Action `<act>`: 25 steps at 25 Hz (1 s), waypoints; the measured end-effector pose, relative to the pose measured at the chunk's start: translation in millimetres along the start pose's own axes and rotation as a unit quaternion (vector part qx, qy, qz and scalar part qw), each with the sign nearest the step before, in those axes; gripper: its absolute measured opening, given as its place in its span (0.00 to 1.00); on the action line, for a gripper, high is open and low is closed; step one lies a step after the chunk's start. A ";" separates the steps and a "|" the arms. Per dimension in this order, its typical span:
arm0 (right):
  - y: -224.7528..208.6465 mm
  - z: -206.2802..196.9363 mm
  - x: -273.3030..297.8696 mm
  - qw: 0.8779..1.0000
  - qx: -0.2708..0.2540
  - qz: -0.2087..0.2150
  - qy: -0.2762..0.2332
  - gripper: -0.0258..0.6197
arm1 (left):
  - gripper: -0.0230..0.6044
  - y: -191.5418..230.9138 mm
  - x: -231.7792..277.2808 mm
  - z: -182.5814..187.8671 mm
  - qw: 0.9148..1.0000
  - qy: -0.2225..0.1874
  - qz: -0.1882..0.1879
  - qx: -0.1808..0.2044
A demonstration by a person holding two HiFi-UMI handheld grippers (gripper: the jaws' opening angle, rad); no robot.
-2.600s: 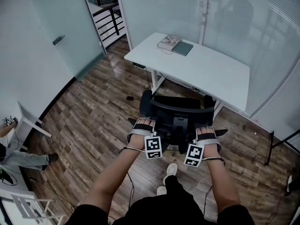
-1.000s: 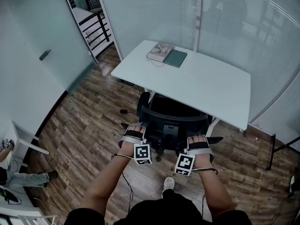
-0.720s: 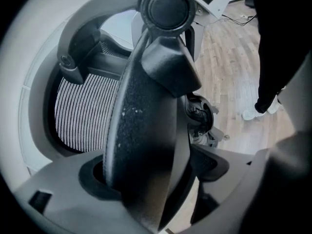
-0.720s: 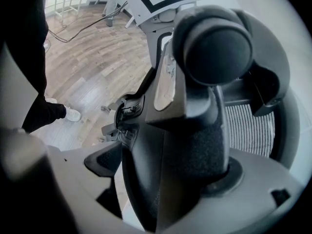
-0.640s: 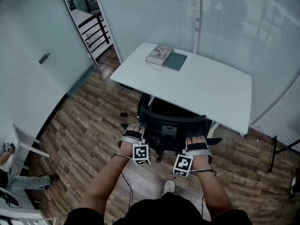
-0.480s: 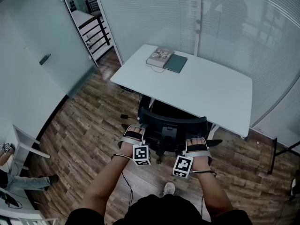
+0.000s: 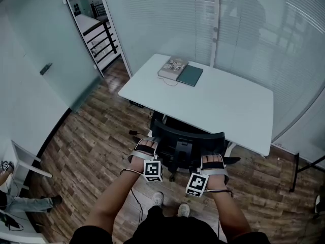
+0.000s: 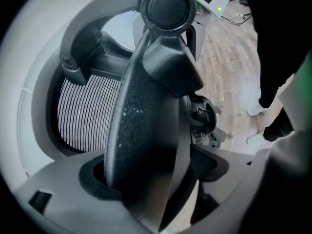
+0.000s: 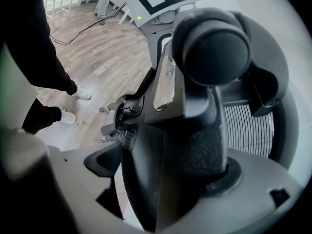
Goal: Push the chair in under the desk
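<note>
A black mesh-backed office chair point(image 7: 184, 136) stands at the near edge of the white desk point(image 7: 218, 100), its seat mostly hidden beneath the top. My left gripper point(image 7: 145, 147) is shut on the left side of the chair's back frame point(image 8: 146, 130), with the mesh point(image 8: 85, 113) just beyond. My right gripper point(image 7: 212, 161) is shut on the right side of the back frame point(image 9: 195, 145). In both gripper views the frame fills the gap between the jaws. The chair base point(image 9: 119, 123) shows lower down over the wood floor.
A book point(image 7: 172, 65) and a green notebook point(image 7: 190, 75) lie at the desk's far left corner. Glass walls run behind and right of the desk, a glass door point(image 7: 48, 60) at left. My feet point(image 7: 157, 199) stand behind the chair. A black stand leg point(image 7: 299, 166) is at right.
The chair has rolled forward with both grippers on its back, so more of the seat is under the desk top. The person has stepped closer to the desk.
</note>
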State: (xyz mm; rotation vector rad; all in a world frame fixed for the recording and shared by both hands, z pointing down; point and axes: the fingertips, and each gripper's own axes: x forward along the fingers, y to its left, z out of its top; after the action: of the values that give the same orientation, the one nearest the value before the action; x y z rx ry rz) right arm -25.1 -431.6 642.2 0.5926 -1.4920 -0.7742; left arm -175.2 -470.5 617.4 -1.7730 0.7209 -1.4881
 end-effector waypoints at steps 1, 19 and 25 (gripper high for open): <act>-3.5 0.5 2.6 1.000 0.002 -0.002 0.003 0.79 | 0.74 3.1 3.2 -1.3 1.000 -0.003 -0.001 0.001; -49.1 16.2 60.4 0.998 0.044 0.006 0.039 0.76 | 0.74 49.3 69.6 -34.6 0.999 -0.043 0.002 0.022; -61.0 13.3 76.6 0.997 0.054 0.009 0.047 0.76 | 0.74 58.5 90.8 -37.0 0.998 -0.053 -0.008 0.028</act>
State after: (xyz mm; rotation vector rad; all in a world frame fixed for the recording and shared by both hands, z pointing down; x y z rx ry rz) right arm -49.5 -527.3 645.2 0.6865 -1.4560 -0.6465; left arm -193.6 -582.7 627.7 -1.8044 0.6086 -1.3988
